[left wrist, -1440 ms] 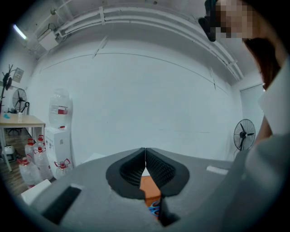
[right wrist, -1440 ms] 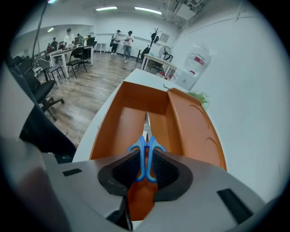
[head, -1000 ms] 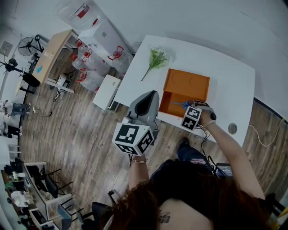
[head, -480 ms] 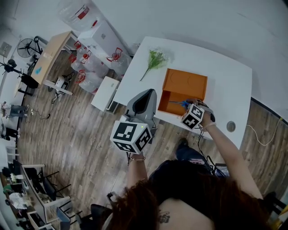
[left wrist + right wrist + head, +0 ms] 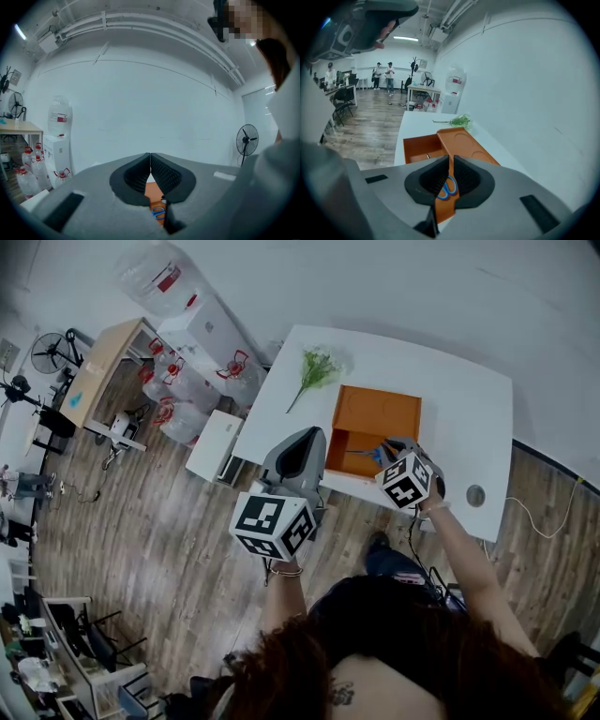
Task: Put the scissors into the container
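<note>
1. The scissors (image 5: 372,454) lie in the container's open near compartment. Their blue loops sit by the right claw and the blades point toward the container's left wall.
2. I judge them light and rigid. The thin metal blades look slick and can swing on the pivot.
3. The plastic loops are the thicker, grippier place to pinch. Pinching across both would hold the blades together.
4. They lie flat on the container floor with a wall close by, which leaves little room to get under them.
5. The right claw (image 5: 451,157) hangs just over the loops, jaws narrowly apart. The loops show through the gap and look to rest below it, not pinched.
6. The container (image 5: 380,409) is orange. Its far half is a flat panel with two round recesses.
7. The left claw (image 5: 150,154) is pressed together on nothing, left of the container.
8. A green sprig (image 5: 317,367) lies on the counter (image 5: 469,399) beyond the container's far-left corner.
</note>
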